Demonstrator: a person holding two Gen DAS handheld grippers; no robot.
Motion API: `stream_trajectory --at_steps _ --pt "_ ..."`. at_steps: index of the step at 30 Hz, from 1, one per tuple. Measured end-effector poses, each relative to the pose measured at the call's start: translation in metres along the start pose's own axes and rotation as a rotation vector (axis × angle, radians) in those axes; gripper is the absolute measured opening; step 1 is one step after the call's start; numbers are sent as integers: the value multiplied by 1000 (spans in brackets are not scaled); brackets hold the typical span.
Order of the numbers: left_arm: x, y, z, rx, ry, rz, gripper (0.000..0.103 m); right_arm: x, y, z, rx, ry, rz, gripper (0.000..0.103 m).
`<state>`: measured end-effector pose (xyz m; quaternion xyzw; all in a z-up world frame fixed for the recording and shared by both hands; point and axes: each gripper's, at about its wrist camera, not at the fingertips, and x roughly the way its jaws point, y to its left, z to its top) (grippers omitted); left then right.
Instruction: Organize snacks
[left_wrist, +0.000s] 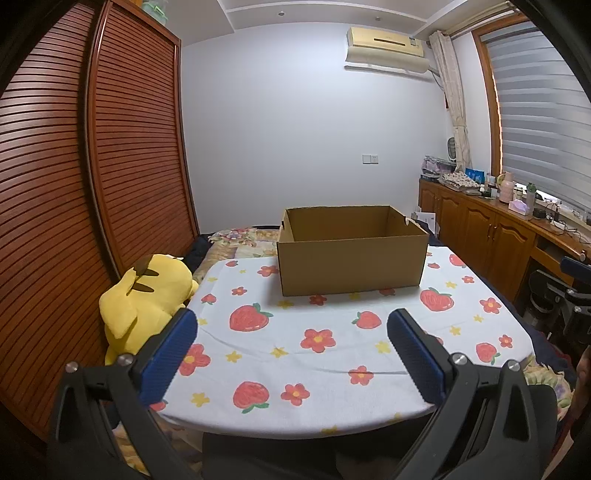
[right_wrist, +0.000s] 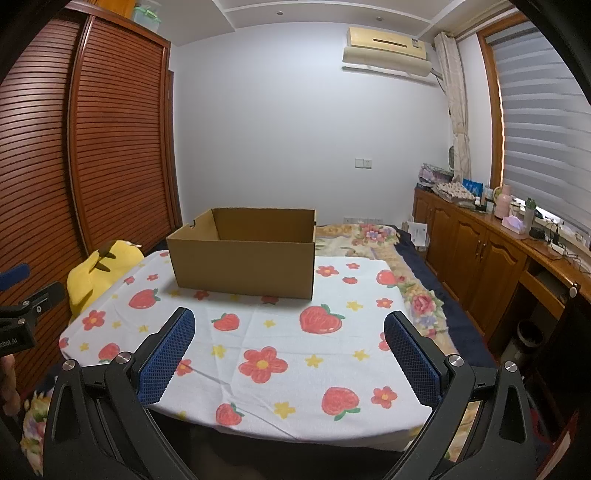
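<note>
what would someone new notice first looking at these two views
Most likely the open cardboard box, standing toward the far side of the white cloth printed with red strawberries and flowers; what shows of its inside looks bare. Next, the yellow plush toy lying off the cloth's left edge, by the slatted wooden wardrobe doors. Both the left gripper and right gripper hang open over the cloth's near edge, holding nothing.
</note>
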<state>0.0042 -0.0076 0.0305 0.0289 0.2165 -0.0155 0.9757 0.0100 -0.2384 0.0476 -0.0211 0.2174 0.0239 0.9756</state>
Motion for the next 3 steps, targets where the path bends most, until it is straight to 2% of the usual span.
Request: stream_trajectory --at_steps 3 --pt "0 0 0 2 0 0 103 0 0 0 -1 -2 -1 103"
